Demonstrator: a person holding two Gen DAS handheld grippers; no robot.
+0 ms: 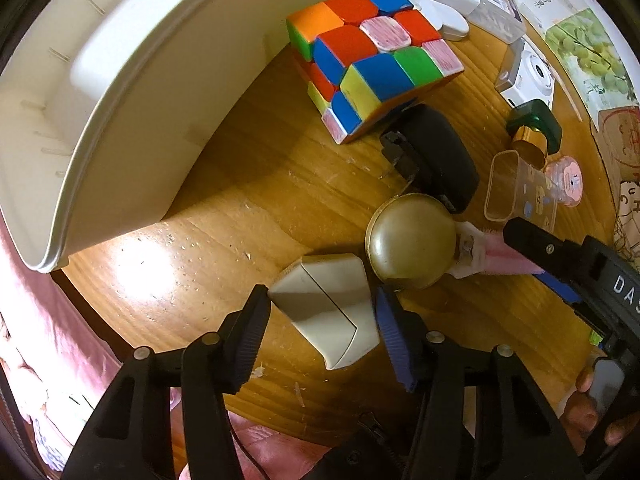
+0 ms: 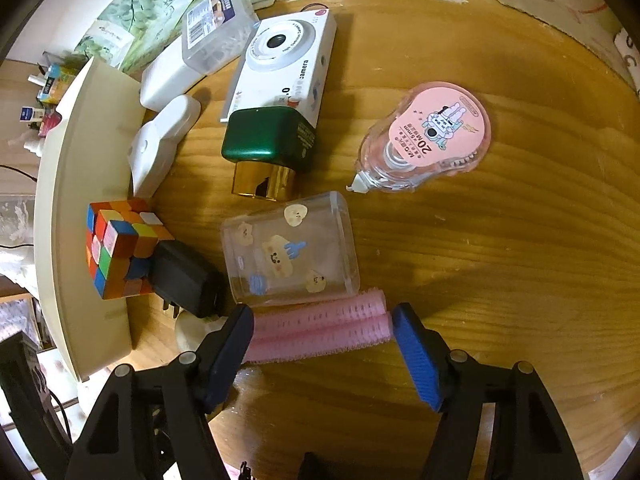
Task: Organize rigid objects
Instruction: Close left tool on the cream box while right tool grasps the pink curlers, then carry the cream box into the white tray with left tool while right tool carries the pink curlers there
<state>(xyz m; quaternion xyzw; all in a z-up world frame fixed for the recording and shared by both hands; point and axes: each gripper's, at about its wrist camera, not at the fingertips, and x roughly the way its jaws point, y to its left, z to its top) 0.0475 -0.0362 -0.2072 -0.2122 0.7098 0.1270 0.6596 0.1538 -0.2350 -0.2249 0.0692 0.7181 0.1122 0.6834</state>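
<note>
The wooden bench [image 2: 500,260] carries a scatter of rigid items beside a large white bin [image 1: 132,92], whose open side faces the left tool. Next in size: a scrambled puzzle cube [image 1: 372,60], a white camera box [image 2: 284,64], a green gold-capped bottle [image 2: 264,148], a black plug adapter [image 1: 436,156], a clear sticker-marked case [image 2: 290,250], a pink correction-tape dispenser [image 2: 432,136], a round gold compact [image 1: 412,240], a pink hair roller [image 2: 320,330], and a small grey-white folded block [image 1: 328,308].

Left tool [image 1: 322,312]: jaws spread, flanking the folded block on both sides; whether the pads touch it cannot be told. The block lies on the bench, just beside the compact, directly ahead between the fingers.

Right tool [image 2: 322,344]: jaws spread, with the roller lying on the bench between them. The roller's long axis runs crosswise, from one finger toward the other, so closing would press on its ends rather than across its width; a turn of the wrist would likely serve better. The bin lies to the left, nearer the left tool.
</note>
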